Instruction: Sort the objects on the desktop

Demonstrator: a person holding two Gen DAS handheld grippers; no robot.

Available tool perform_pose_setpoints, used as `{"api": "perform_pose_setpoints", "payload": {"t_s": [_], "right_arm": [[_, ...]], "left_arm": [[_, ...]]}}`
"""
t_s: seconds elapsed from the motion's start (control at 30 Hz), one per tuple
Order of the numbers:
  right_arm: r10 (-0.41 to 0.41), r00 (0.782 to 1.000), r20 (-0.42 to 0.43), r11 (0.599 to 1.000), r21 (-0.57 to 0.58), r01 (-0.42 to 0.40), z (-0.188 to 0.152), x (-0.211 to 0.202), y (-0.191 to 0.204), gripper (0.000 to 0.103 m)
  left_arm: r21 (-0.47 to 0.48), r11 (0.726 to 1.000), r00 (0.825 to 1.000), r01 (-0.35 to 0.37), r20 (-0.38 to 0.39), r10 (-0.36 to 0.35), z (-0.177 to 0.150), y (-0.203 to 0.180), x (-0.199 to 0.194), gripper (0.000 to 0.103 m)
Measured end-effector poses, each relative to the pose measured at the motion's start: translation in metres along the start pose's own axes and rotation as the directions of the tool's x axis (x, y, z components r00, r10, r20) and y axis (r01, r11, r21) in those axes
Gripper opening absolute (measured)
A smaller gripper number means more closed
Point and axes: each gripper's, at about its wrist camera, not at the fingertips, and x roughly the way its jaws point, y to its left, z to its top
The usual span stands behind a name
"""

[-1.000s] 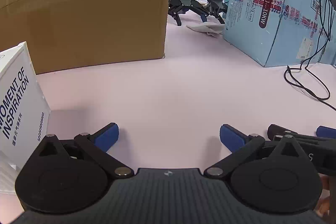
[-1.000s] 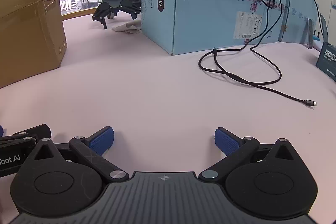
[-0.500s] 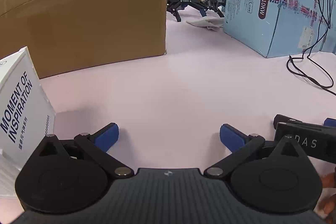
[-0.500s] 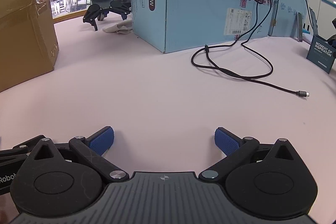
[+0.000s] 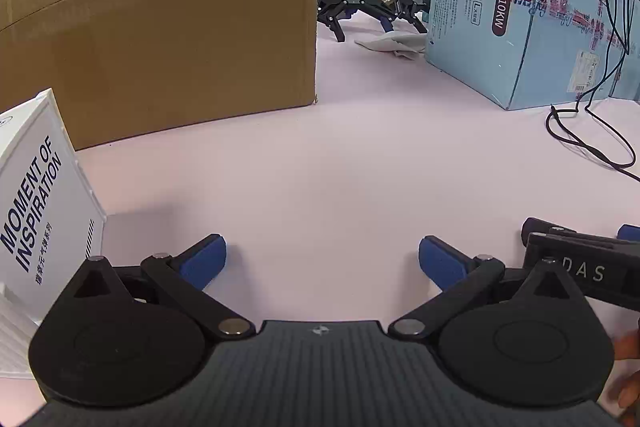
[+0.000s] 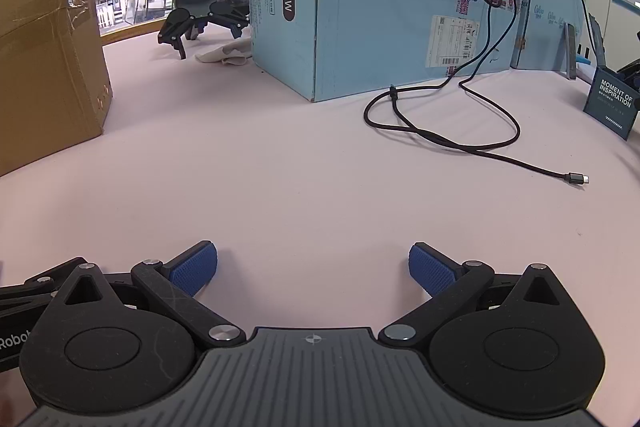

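2 tongs, left tongs [image 5: 322, 261] and right tongs [image 6: 313, 267], spread wide, empty, over pink desk [image 6: 304, 163].

Matt pink table [image 6: 304, 163], smooth throughout. Brown cardboard box [image 5: 160, 39], dull, with a paper label. Light-blue carton [image 6: 380, 27] wears glossy tape. Black cable [image 6: 444, 141] looks rubbery; blue pads [image 6: 192, 269] show knurled texture.

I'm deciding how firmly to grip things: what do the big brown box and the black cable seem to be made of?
Brown box: looks like matte corrugated cardboard, going by its taped seam and paper shipping label. Black cable: probably rubber or plastic sheathing, limp and looped, ending in a small metal-looking plug; a braided jacket cannot be ruled out.
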Motion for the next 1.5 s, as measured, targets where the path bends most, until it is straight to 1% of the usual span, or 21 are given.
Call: {"api": "perform_pose_setpoints", "payload": {"t_s": [1.0,1.5], "right_arm": [[0.003,1.000,0.000,1.000,0.008,-0.003,-0.0006,-0.0003,-0.0015,0.103],[-0.016,1.000,-0.004,1.000,-0.006,0.016,-0.0047,-0.0078,-0.0032,0.103]], "left_arm": [[0.006,1.000,1.000,-0.008,-0.001,0.008,-0.0003,-0.0008,0.0004,0.103],[0.009,1.000,1.000,-0.010,-0.002,0.010,-0.0009,-0.0005,0.0005,0.103]]}}
